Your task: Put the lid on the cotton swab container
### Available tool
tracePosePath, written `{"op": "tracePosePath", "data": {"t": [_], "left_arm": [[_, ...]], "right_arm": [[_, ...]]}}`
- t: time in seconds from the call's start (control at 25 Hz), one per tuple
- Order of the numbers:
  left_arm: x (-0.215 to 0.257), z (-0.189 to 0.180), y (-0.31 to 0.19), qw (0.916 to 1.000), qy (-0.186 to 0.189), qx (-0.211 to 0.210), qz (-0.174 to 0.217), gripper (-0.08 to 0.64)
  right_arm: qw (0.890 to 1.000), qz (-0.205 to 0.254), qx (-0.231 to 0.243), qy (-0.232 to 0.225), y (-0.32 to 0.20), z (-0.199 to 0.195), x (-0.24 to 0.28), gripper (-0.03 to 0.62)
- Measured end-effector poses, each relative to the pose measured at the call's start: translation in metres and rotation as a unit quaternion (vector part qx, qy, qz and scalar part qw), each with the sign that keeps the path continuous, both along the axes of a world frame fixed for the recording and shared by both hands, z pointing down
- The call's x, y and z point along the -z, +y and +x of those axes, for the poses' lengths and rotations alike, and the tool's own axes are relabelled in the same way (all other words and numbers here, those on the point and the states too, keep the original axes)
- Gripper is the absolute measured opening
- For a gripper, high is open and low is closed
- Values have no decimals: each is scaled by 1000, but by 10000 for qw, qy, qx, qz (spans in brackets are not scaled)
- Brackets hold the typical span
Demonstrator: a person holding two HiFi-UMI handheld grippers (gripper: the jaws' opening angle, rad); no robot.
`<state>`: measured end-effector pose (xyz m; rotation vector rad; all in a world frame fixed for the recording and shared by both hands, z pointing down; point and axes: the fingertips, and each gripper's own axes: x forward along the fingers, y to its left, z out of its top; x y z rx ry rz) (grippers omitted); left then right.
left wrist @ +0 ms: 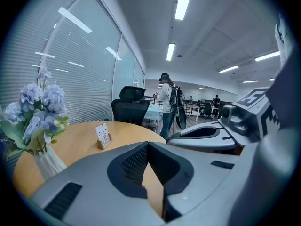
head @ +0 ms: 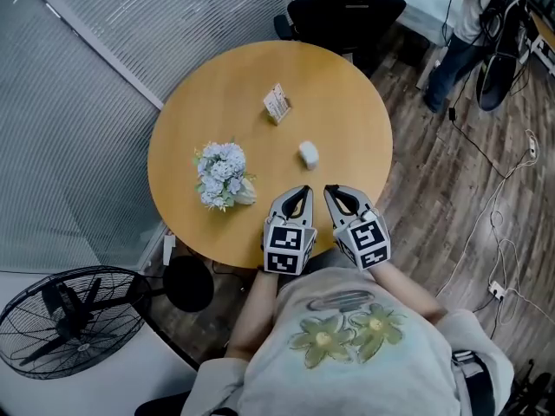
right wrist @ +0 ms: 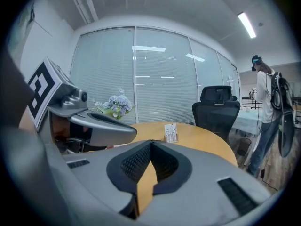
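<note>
L tongs & R tongs shut, empty. Swab container just ahead: could be toppled if approached unopened.

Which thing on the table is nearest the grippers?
The small white container, just ahead of the left gripper and right gripper. The card stand sits farther back; the flowers stand off to the left.

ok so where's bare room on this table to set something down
Bare wood: the right side of the table, past the card stand and small white container; also the far arc between flowers and card stand. Crowded: the near edge, where left gripper and right gripper, both shut, sit just short of the container.
</note>
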<state>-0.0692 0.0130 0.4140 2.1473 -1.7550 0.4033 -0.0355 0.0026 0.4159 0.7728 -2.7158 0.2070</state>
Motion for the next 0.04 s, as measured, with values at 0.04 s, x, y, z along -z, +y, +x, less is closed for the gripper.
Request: {"op": "tracePosePath", "data": {"t": [0.04], "left_arm": [[0, 1, 1, 10000, -5, 2, -3, -8]], "right_arm": [[10000, -10, 0, -5, 1, 1, 0, 3]]}}
